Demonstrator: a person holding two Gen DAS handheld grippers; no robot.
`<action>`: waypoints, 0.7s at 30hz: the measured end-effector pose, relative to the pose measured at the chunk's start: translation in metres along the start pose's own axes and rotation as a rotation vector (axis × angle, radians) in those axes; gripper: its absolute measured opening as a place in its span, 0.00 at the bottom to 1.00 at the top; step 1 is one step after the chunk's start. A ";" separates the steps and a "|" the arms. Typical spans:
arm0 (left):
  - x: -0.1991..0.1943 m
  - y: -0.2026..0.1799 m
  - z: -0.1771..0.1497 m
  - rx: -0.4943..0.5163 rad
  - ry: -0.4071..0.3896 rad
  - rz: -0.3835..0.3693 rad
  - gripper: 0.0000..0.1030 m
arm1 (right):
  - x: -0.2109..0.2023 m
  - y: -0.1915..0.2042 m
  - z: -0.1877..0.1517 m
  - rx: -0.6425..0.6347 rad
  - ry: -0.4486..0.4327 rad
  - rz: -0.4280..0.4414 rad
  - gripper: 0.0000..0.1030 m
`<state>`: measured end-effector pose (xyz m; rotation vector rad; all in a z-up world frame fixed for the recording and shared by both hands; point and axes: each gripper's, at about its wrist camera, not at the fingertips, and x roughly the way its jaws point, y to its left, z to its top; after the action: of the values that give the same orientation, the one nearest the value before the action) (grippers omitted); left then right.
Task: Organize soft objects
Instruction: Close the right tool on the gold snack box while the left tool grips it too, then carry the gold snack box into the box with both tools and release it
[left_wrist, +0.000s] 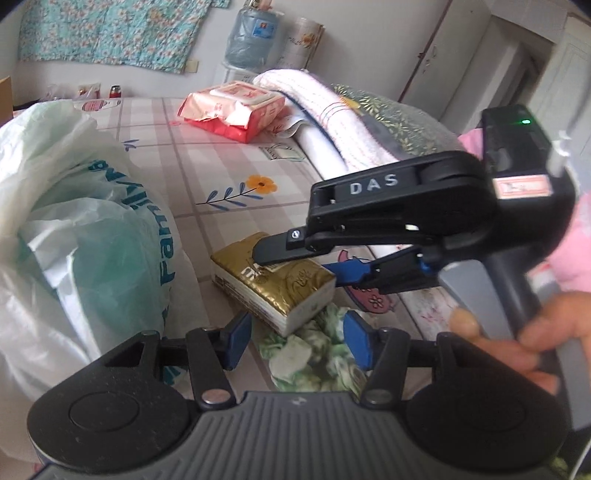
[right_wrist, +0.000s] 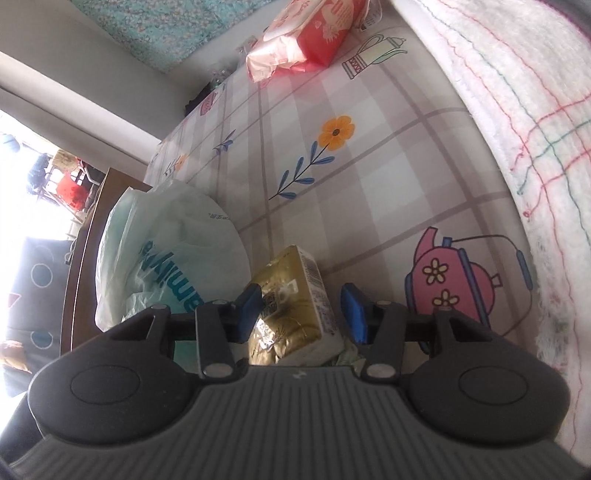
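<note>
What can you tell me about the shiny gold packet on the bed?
The gold packet is a soft, block-shaped tissue pack in crinkly gold foil wrap with white printed sides. It lies flat on the checked bedsheet, beside the white plastic bag, its near corner over a green flowery cloth. The right gripper has the packet between its blue pads; one pad looks to touch it, the other stands off.

White letters "DAS" stand on the right tool (left_wrist: 317, 273). The plastic bag (left_wrist: 92, 221) carries teal lettering, partly readable as "Famil". The gold pack's (left_wrist: 273, 284) print is too blurred to read.
</note>
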<state>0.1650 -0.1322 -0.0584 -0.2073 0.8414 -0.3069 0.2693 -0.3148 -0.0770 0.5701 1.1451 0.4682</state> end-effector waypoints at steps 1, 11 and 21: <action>0.002 0.000 0.000 -0.002 0.001 0.002 0.54 | 0.000 0.001 -0.001 -0.006 0.006 0.004 0.43; -0.008 -0.003 0.002 0.008 -0.025 -0.029 0.54 | -0.016 0.006 -0.010 -0.012 -0.015 0.040 0.31; -0.073 -0.010 0.013 0.063 -0.179 -0.092 0.55 | -0.074 0.049 -0.020 -0.075 -0.134 0.065 0.31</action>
<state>0.1270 -0.1152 0.0036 -0.2116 0.6452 -0.3944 0.2225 -0.3193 0.0011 0.5667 0.9799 0.5192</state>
